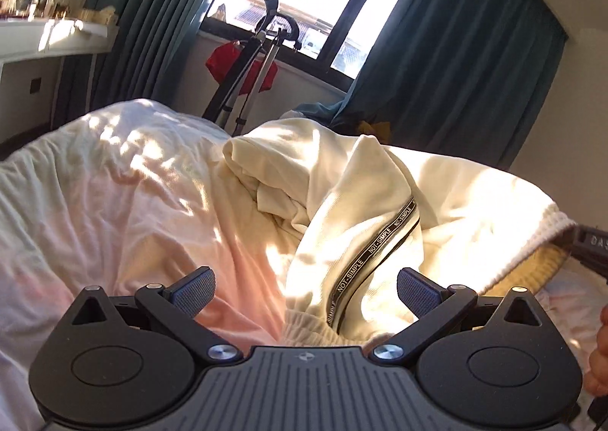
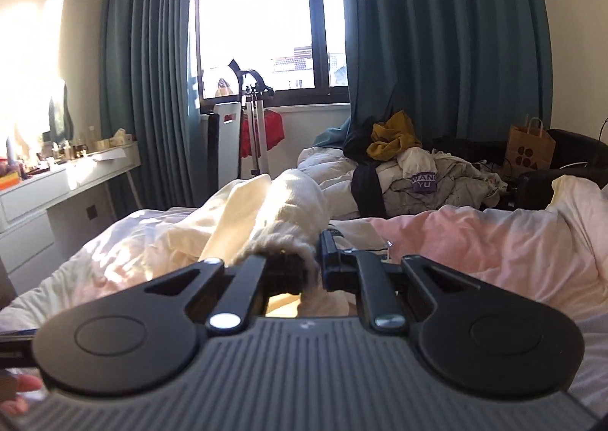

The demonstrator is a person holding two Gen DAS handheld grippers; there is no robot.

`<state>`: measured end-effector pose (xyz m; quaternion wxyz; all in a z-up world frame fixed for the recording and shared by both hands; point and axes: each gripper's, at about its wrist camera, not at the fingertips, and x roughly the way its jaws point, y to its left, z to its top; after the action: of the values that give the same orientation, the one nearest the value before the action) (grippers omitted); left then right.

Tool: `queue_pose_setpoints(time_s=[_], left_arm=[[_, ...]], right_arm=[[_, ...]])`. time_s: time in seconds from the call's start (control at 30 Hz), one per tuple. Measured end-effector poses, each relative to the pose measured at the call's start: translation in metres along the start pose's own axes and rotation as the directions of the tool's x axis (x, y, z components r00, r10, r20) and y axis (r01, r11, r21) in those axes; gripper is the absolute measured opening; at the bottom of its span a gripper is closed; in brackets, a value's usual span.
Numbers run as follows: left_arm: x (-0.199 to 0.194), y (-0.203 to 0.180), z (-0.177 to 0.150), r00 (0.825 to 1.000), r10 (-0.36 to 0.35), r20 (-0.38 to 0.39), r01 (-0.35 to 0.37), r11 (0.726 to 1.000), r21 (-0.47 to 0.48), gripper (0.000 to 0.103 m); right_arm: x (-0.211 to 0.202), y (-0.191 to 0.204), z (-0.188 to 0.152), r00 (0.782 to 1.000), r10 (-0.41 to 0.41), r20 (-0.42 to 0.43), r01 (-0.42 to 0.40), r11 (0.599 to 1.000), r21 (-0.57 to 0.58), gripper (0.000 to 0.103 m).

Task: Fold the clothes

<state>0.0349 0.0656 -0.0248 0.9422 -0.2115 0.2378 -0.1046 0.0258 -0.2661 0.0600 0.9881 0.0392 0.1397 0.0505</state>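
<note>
A cream garment (image 1: 342, 180) with a black "NOT-SIMPLE" stripe lies crumpled on the bed. My left gripper (image 1: 304, 292) is open just above its lower end, with the striped part between the pads and nothing held. My right gripper (image 2: 309, 264) is shut on the garment's ribbed cream hem (image 2: 281, 248) and holds it raised off the bed. The rest of the garment (image 2: 243, 210) trails away to the left. The right gripper's tip also shows at the right edge of the left wrist view (image 1: 585, 245), at the ribbed hem (image 1: 547, 226).
The bed has a pale pink and white sheet (image 1: 114, 195) (image 2: 475, 241). A pile of other clothes (image 2: 418, 172) lies at its far side. A metal stand with a red bag (image 1: 250, 74) is by the window. A white dresser (image 2: 57, 188) stands left.
</note>
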Motion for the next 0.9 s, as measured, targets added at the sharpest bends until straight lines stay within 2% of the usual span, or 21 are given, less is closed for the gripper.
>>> queue_pose_setpoints(time_s=[0.13,0.2,0.37,0.5,0.7,0.73,0.83,0.9], left_arm=[[0.000,0.010,-0.013,0.995,-0.060,-0.078,0.050,0.991,-0.124,0.099],[0.003,0.017,-0.021,0.987,-0.102,-0.122,0.077,0.978,-0.195,0.097],[0.020,0.037,-0.041,0.957,-0.208,-0.200,0.114,0.909,-0.401,0.094],[0.045,0.045,-0.053,0.932,-0.272,-0.241,0.120,0.855,-0.504,0.089],[0.073,0.052,-0.065,0.911,-0.345,-0.226,0.147,0.783,-0.605,0.072],[0.076,0.052,-0.066,0.906,-0.361,-0.220,0.155,0.769,-0.620,0.072],[0.077,0.049,-0.068,0.896,-0.390,-0.214,0.175,0.752,-0.636,0.073],[0.077,0.044,-0.071,0.877,-0.427,-0.222,0.192,0.734,-0.652,0.074]], right_arm=[[-0.014,-0.015,-0.012,0.998,0.023,-0.052,-0.017,0.995,0.103,0.011],[-0.010,-0.027,-0.023,0.995,0.014,-0.094,0.002,0.985,0.172,0.011],[0.000,-0.052,-0.053,0.982,-0.006,-0.188,0.057,0.962,0.266,0.011],[0.002,-0.064,-0.063,0.979,-0.012,-0.206,0.077,0.948,0.310,0.011],[0.004,-0.074,-0.064,0.981,0.020,-0.195,0.055,0.926,0.372,0.011],[0.004,-0.075,-0.064,0.981,0.024,-0.194,0.052,0.924,0.378,0.011],[0.006,-0.078,-0.064,0.981,0.037,-0.191,0.042,0.918,0.394,0.011],[0.007,-0.080,-0.065,0.981,0.045,-0.189,0.036,0.914,0.405,0.011]])
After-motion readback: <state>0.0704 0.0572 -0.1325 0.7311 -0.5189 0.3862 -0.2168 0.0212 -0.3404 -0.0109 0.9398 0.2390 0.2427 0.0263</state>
